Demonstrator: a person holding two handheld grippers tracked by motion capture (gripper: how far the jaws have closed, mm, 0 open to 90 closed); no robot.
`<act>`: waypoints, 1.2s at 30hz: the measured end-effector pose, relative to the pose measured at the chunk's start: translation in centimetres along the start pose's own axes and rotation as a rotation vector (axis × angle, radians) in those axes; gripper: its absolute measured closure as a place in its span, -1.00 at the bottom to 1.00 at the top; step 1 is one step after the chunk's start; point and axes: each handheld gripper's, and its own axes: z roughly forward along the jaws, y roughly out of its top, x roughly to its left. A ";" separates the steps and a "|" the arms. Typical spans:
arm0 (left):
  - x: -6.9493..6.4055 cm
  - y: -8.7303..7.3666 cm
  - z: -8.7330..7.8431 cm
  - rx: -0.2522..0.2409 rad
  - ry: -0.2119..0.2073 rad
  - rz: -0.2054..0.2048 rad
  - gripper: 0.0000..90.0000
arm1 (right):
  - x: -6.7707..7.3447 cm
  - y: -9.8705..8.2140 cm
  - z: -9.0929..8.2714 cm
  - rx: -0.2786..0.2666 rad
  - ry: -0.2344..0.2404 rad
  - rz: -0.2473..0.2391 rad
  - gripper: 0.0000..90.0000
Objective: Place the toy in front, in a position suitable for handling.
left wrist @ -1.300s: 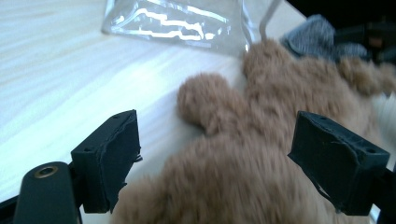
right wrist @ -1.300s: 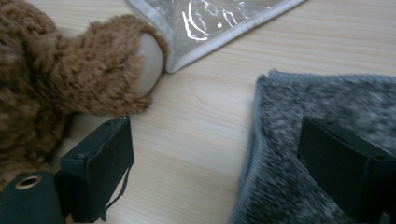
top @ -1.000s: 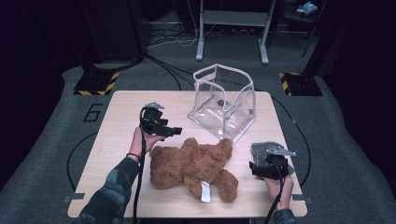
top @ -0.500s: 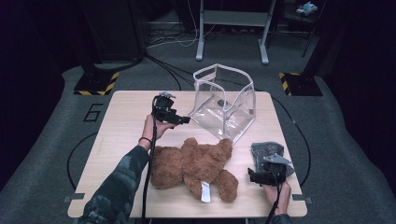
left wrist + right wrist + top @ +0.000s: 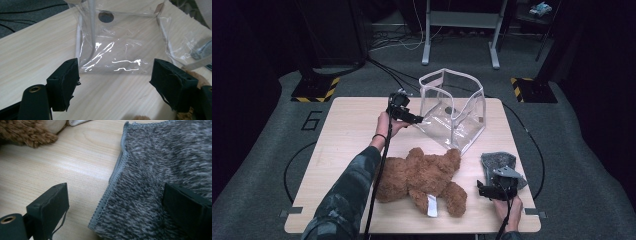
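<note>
Your left tool (image 5: 418, 120) points at the near left edge of the clear plastic pouch with white trim (image 5: 454, 110), which stands open-topped at the far centre of the light wooden bench (image 5: 342, 145). Its jaws stand apart and have just been closing; nothing lies between them, and the pouch wall (image 5: 117, 47) sits just beyond the pads (image 5: 65, 83). Your right tool (image 5: 484, 189) rests at the near right corner, jaws apart, one pad (image 5: 186, 207) over the grey knitted cloth (image 5: 162, 175), the other above bare wood. The brown plush teddy bear (image 5: 419, 175) lies between both hands.
</note>
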 end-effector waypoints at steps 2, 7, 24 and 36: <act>0.1 0.5 0.4 -0.002 0.018 0.008 -0.46 | 0.0 0.0 -0.1 -0.004 0.002 0.008 -0.85; 0.8 1.4 1.4 -0.009 0.031 -0.005 -0.41 | 0.0 0.0 -0.1 -0.010 0.006 0.013 -0.85; 0.5 3.6 4.4 -0.007 0.091 0.042 0.30 | -0.1 -0.1 -0.2 -0.019 0.016 0.004 -0.81; 0.8 3.5 4.6 -0.006 0.113 0.027 0.94 | -0.1 -0.1 -0.2 -0.017 0.009 0.000 -0.77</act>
